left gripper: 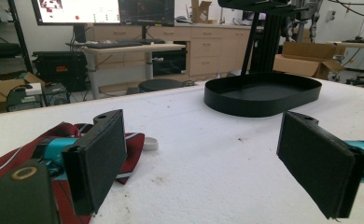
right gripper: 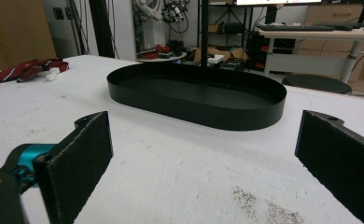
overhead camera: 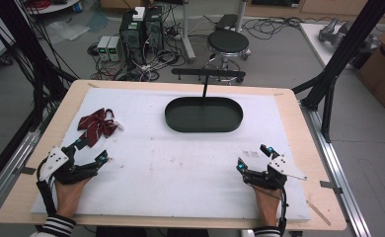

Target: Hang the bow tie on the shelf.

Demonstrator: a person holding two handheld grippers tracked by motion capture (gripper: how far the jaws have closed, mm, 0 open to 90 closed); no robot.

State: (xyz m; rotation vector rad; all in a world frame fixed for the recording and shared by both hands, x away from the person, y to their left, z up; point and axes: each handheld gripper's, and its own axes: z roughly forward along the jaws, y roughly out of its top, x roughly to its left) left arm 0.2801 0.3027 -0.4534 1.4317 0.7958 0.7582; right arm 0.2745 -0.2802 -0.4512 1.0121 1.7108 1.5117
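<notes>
The left gripper (overhead camera: 90,150) sits wide open with nothing in it, just beside the red striped bow tie (overhead camera: 97,125), whose near part its own jaw hides in the left gripper view. The right gripper (overhead camera: 252,157) gapes empty too; its view catches the black tray (right gripper: 196,95) close up.

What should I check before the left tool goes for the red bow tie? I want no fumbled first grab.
1. Left tool open: ok, jaws stand wide apart with nothing between them.
2. Red bow tie reachable: ok, it lies on the white mat just ahead of that tool.
3. Bow tie free of other things: ok, nothing lies on it.
4. Right tool out of the way: ok, open, at the mat's far side.
5. Black tray empty: ok.
6. Bow tie's white strap clear of the jaws: cannot tell.
</notes>
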